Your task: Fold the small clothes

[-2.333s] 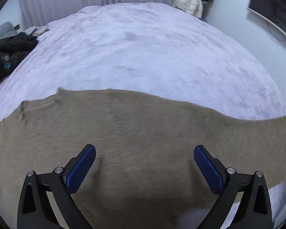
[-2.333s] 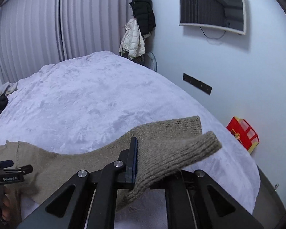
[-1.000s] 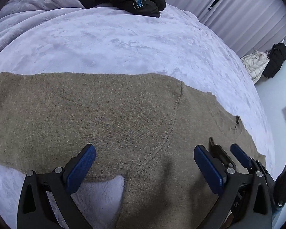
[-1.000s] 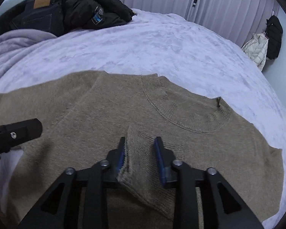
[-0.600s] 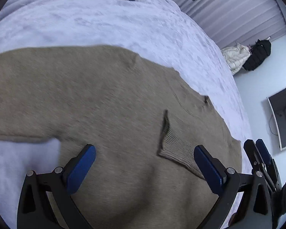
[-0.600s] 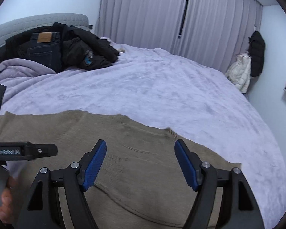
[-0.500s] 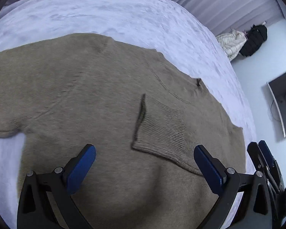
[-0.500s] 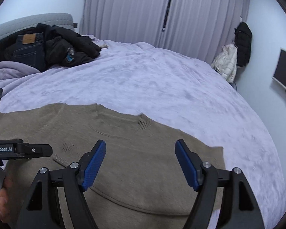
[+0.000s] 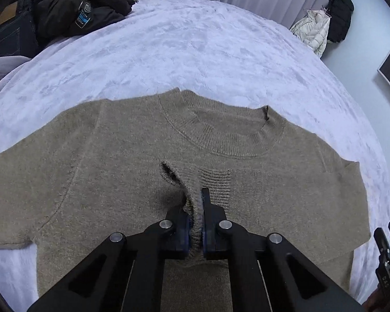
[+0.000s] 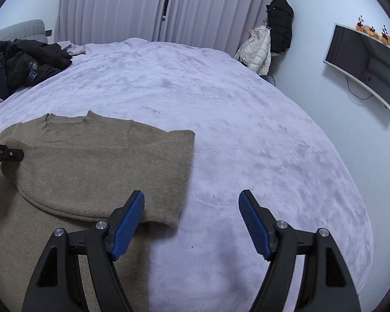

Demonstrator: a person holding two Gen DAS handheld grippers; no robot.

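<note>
Item: tan sweater (image 9: 117,171), lying flat near the bed's (image 9: 195,59) front edge. I'm pinching its folded-in cuff (image 9: 195,182) with my left gripper (image 9: 195,223) — right gripper (image 10: 192,223) hanging wide, empty, beside the right fold.

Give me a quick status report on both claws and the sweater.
Left claw shut on sleeve cuff, over the chest. Right claw open, empty, beside the folded edge. Sweater flat on the bed, right sleeve folded in. Nothing in the way.
</note>
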